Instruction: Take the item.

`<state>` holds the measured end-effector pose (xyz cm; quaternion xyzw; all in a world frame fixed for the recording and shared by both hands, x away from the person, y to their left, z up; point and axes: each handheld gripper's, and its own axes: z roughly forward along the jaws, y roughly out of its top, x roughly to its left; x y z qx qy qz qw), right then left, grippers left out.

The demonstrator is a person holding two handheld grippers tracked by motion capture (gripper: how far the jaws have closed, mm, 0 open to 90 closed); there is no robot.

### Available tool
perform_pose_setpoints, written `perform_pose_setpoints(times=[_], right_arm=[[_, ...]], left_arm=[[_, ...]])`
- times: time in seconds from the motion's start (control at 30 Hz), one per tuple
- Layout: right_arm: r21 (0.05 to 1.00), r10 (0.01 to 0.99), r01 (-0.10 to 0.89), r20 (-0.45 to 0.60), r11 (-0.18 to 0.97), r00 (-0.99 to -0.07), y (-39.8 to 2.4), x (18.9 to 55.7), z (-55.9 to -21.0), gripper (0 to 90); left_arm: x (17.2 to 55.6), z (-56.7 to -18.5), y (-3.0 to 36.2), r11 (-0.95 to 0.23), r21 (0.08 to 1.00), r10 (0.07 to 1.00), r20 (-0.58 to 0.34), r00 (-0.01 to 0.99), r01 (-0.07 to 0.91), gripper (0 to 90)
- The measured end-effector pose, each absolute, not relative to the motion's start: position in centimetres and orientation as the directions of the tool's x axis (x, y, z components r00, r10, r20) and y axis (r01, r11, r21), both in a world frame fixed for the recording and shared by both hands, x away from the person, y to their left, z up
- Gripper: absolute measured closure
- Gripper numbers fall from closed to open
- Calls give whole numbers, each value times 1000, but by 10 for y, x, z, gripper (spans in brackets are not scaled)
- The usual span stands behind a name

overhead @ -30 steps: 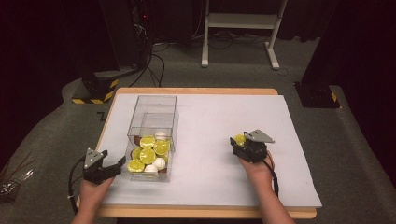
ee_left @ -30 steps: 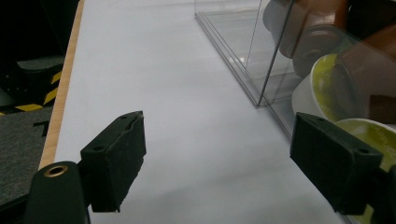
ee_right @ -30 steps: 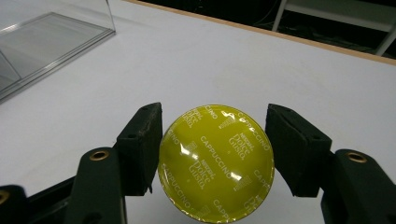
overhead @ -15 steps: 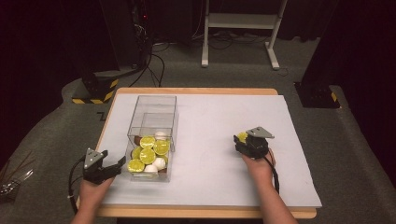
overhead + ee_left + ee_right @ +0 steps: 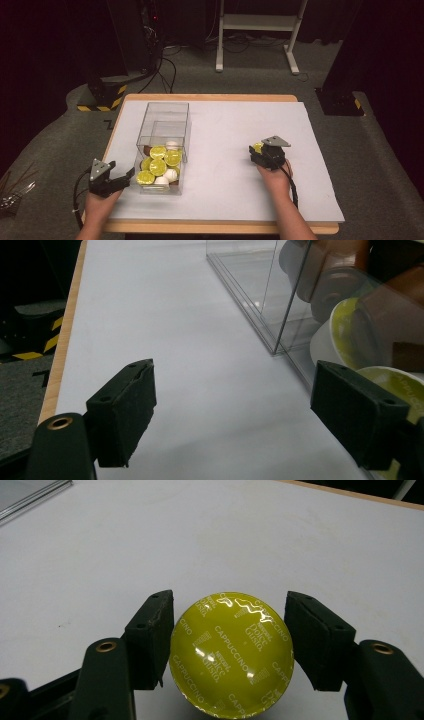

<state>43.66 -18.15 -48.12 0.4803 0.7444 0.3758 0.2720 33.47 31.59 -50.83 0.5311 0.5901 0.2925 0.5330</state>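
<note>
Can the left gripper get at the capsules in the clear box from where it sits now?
Probably not straight on: the left gripper, jaws open, sits at table level beside the clear box, whose wall stands between it and the capsules. The box's top looks open, so going up and over should work.

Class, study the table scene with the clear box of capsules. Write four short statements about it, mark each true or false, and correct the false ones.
1. The right tool holds a yellow capsule. True.
2. The clear box sits on the right half of the table. False: it sits on the left half.
3. The left tool grips a capsule. False: its jaws stand open beside the box.
4. The capsule's lid reads "Cappuccino". True.
</note>
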Motion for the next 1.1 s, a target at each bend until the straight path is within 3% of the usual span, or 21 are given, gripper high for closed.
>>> perform_pose_setpoints(times=[0.6,1.1], right_arm=[[814,920,529,-17,240,-391,-182,438,-483,349],[837,911,489,-26,245,-412,-181,425,-470,357]], left_arm=[[335,-508,316,265,911,938,-320,134,317,187],[334,-508,318,281,904,931,-338,137,323,209]])
